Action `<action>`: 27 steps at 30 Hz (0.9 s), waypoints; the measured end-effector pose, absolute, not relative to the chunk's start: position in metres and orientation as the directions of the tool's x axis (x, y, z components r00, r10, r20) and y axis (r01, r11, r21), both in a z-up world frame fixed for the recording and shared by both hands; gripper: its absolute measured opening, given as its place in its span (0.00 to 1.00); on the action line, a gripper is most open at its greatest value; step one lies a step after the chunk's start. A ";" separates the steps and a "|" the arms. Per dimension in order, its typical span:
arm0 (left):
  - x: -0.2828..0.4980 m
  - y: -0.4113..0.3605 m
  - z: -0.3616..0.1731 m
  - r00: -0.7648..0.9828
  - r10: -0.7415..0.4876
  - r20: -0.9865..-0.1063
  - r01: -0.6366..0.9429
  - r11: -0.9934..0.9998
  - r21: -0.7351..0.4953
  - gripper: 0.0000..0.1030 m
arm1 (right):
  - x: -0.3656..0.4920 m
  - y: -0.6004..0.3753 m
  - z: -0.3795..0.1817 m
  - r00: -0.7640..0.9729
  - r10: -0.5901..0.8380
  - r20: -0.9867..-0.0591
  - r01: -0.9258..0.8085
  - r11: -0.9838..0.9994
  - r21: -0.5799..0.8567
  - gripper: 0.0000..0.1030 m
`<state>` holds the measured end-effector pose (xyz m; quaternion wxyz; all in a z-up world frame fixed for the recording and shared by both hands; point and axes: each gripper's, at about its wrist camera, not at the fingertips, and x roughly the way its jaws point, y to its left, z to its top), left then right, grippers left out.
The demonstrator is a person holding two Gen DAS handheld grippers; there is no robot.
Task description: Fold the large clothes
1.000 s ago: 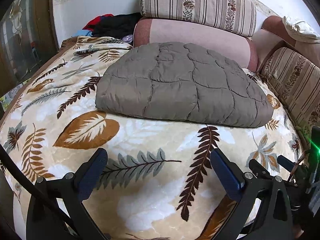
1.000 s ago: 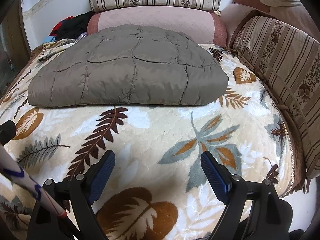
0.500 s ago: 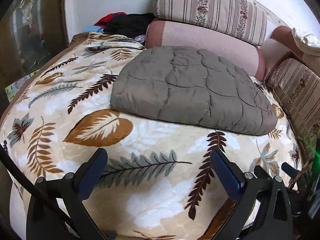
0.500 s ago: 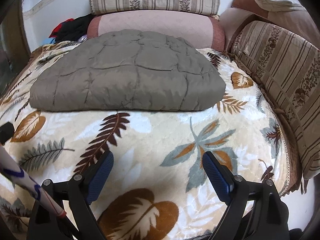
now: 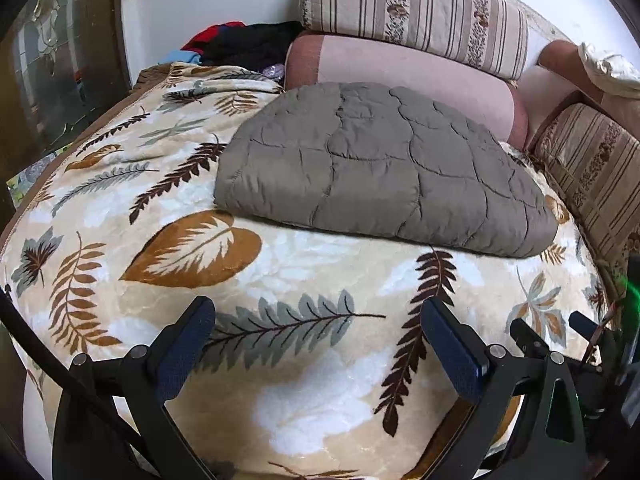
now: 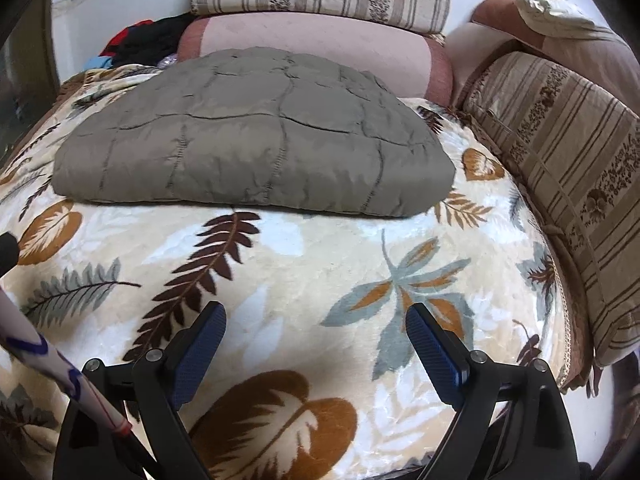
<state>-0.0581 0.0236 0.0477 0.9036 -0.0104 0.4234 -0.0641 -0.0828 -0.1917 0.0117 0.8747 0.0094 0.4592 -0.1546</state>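
Left wrist view: left gripper (image 5: pixel 318 322) spread wide, blue pads (image 5: pixel 184 346) pinching nothing, poised over the leaf-print blanket (image 5: pixel 320 280). Grey-brown quilted jacket (image 5: pixel 380 168) folded into a flat bundle, lying on that blanket, well beyond the fingertips, far edge just beside the pink bolster (image 5: pixel 404 68). Striped cushion (image 5: pixel 416 12) stacked on top of the bolster; dark clothes pile (image 5: pixel 248 44) to the bolster's left. Right wrist view: right gripper (image 6: pixel 316 320) likewise splayed open and holding nothing, quilted jacket (image 6: pixel 256 140) ahead and apart from it, another striped cushion (image 6: pixel 568 168) off to the jacket's right, blanket (image 6: pixel 320 264) below
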 end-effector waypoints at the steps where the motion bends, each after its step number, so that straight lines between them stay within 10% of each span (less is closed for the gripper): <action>1: -0.058 0.022 0.046 0.627 -0.125 -0.769 0.111 0.991 -0.070 0.99 | -0.082 -0.194 0.010 0.525 -0.260 -0.810 0.285 0.951 -0.121 0.91; 27: -0.063 0.009 0.034 0.616 -0.088 -0.783 0.123 0.992 -0.015 0.99 | -0.096 -0.200 0.020 0.576 -0.281 -0.768 0.296 0.947 -0.124 0.91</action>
